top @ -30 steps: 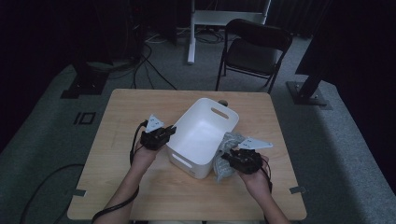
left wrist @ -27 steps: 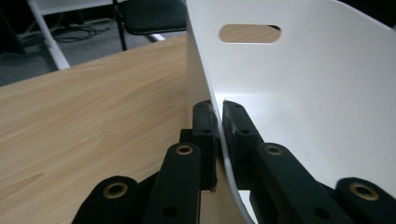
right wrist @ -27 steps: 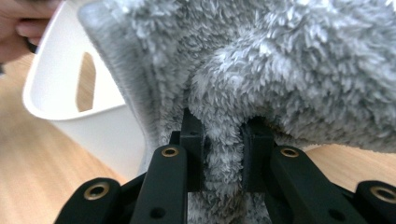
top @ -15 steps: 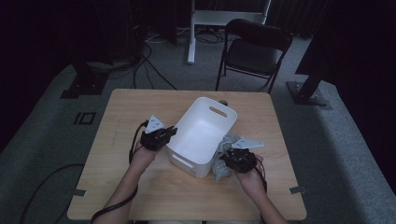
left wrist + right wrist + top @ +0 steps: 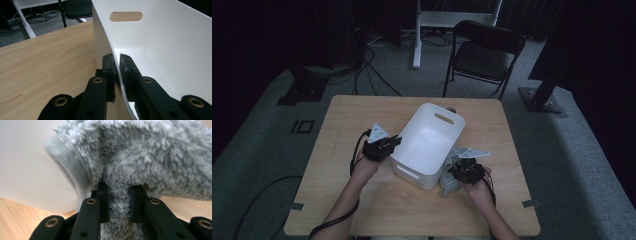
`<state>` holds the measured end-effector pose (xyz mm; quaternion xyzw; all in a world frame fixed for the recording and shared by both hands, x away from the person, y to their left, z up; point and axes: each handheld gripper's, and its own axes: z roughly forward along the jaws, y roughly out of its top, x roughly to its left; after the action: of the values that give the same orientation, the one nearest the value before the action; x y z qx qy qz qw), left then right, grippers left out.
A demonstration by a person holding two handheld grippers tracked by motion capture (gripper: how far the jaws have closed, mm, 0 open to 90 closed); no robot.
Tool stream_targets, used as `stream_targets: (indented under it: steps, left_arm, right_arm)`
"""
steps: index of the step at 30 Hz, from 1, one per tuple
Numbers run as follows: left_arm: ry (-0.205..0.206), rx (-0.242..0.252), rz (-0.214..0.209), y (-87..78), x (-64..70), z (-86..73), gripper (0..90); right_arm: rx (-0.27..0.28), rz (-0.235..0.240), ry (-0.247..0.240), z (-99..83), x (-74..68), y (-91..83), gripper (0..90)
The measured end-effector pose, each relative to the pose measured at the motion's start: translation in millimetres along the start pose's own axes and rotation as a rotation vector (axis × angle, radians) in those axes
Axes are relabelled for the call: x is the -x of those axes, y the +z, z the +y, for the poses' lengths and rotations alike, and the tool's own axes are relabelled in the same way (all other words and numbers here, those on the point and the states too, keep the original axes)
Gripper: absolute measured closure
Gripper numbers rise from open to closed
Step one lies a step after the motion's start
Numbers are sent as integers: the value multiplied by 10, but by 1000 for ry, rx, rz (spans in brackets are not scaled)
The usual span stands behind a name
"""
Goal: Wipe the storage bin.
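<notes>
Dark floor and a black folding chair (image 5: 484, 52) lie beyond the light wooden table (image 5: 362, 210). On it stands a white plastic bin with slot handles (image 5: 427, 142), empty inside. Left tool (image 5: 116, 68) is clamped on the bin's thin wall. Right tool (image 5: 117, 195) pinches a fluffy grey cloth (image 5: 150, 157) just beside the bin, on the table. Grasping looks done; lifting the cloth into the bin remains.

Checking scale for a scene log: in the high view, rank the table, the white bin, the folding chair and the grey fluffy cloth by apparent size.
1. Table, largest by far.
2. Folding chair and white bin: they look alike, and the chair stands farther from the camera, so no ranking.
3. Grey fluffy cloth, smallest, partly hidden under the right tongs.
</notes>
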<state>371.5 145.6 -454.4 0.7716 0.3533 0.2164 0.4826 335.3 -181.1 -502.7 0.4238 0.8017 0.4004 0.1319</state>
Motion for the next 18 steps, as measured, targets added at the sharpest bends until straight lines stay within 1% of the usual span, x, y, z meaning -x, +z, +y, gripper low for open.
stream_targets:
  steps: [2, 3, 4, 5, 7, 9, 11, 12, 14, 15, 17, 18]
  left_arm:
    - [-3, 3, 0, 0, -2, -1, 831]
    - [-8, 3, -2, 0, -6, -2, 827]
    - [-12, 5, -4, -2, -14, -4, 824]
    - [-16, 4, -4, -4, -19, -4, 823]
    - [-15, 4, -3, -4, -20, -3, 823]
    - [-13, -2, 13, 0, -7, 5, 825]
    - [-9, -3, 22, 2, -2, 7, 828]
    - [-15, -2, 26, 5, 1, 6, 828]
    - [-9, -8, 40, 9, 13, 12, 830]
    - [-10, -12, 43, 10, 16, 16, 831]
    - [-11, -12, 36, 9, 14, 15, 831]
    - [-16, -10, 29, 9, 10, 13, 831]
  right_arm:
    - [-37, -10, 1, -48, 29, 92, 752]
    - [-64, -9, 7, -82, 51, 158, 752]
    - [-74, -6, 10, -100, 71, 193, 752]
    - [-75, 7, 27, -107, 98, 206, 752]
    - [-83, 11, 27, -97, 103, 203, 751]
    - [-92, 4, 13, -71, 91, 184, 751]
    - [-74, 15, 18, -38, 90, 113, 751]
    - [-54, 18, 13, -12, 84, 57, 751]
    - [-1, 25, 7, 58, 62, -83, 751]
    - [34, 32, 6, 95, 54, -162, 752]
    - [96, 42, 7, 171, 37, -307, 751]
    - [114, 44, 4, 208, 27, -358, 751]
